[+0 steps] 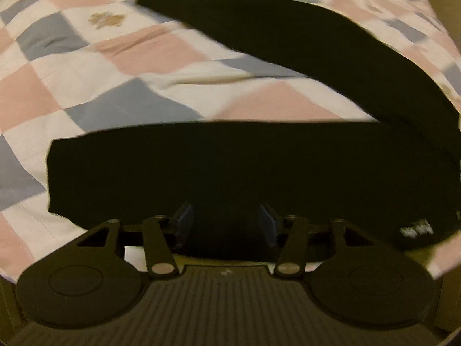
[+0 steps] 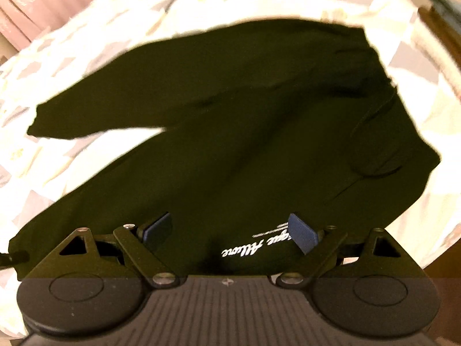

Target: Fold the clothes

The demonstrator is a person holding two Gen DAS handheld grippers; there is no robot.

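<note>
The black trousers [image 1: 288,161] lie spread on a checked quilt [image 1: 121,66] in pink, grey and white, with the 2 legs splayed apart in a V. The cloth looks soft, limp and light, probably a jersey or sweatpant knit, so it will likely drape and sag from wherever it is lifted and slide easily over the quilt. It is not fragile. A pinch through a doubled edge, such as the waistband or a leg hem, should hold better than a pinch in the flat middle, where only 1 layer may come up.

In the left wrist view, the left gripper [image 1: 224,225] hovers low over the nearer leg, its 2 blue pads [image 1: 184,219] spread apart with black cloth showing between them, and nothing is caught. The far leg runs away toward the top of the view, well apart from it.

In the right wrist view, the right gripper [image 2: 230,230] is likewise released, its pads wide, above the trousers [image 2: 230,132] just beside a white script logo [image 2: 245,248]. The waist end with a pocket seam lies to the right. Whether either gripper touches the cloth cannot be told; both views are blurred.
</note>
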